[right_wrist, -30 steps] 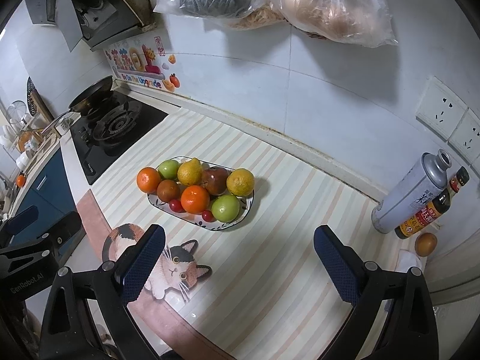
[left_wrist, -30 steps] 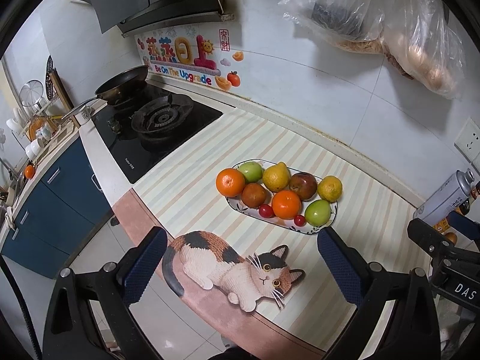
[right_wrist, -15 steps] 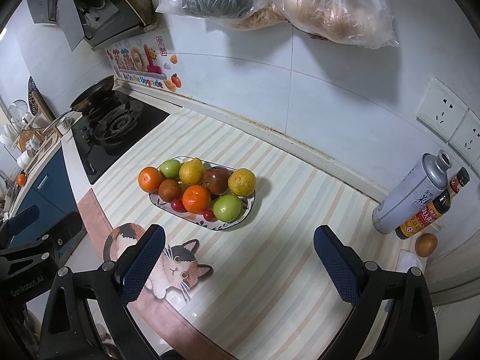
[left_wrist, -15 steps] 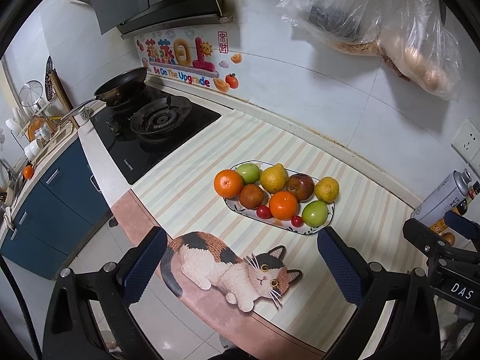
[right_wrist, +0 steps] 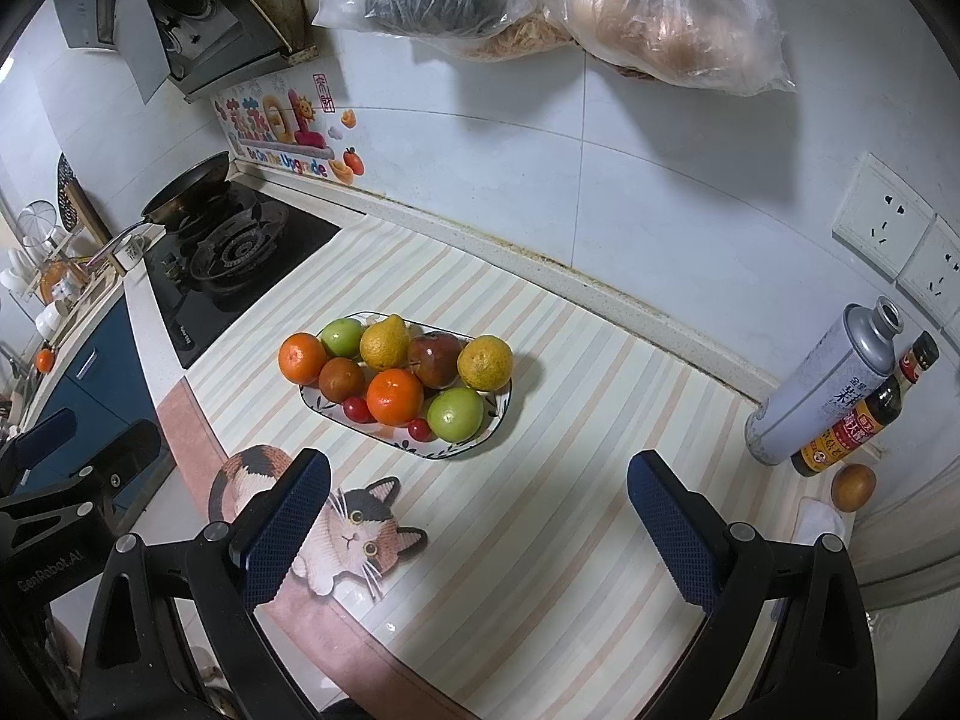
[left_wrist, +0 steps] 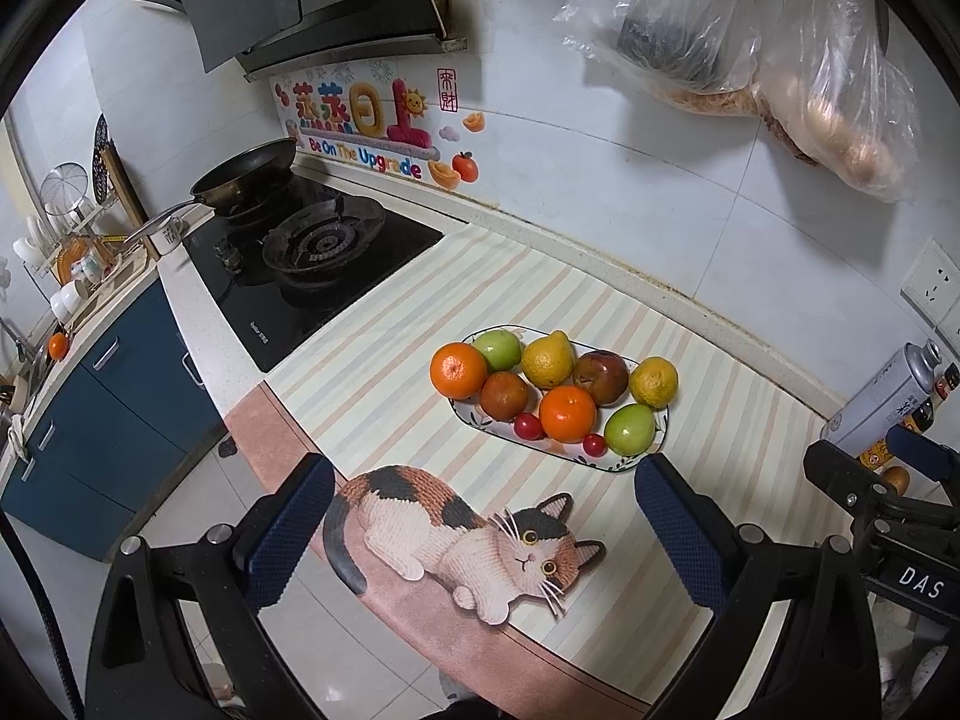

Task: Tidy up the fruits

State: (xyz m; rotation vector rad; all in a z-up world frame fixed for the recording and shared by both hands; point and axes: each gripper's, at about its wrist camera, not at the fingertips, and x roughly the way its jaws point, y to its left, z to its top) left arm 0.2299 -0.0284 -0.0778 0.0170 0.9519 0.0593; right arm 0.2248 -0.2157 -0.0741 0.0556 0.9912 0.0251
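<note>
Fruit sitting piled on plate (right_wrist: 501,414); both grippers (left_wrist: 480,516) (right_wrist: 477,510) spread, empty, drifting slightly over the counter; nothing on the plate shifting.

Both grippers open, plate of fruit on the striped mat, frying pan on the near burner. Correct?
Not quite: the frying pan sits on the far burner; the near burner is bare, as the left wrist view shows. Left gripper and right gripper are open; the plate is on the striped mat.

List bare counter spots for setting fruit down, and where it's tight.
Free: striped mat between the plate and the silver can; also between plate and stove. Tight: the can, sauce bottle and a small brown fruit crowd the right corner.
</note>
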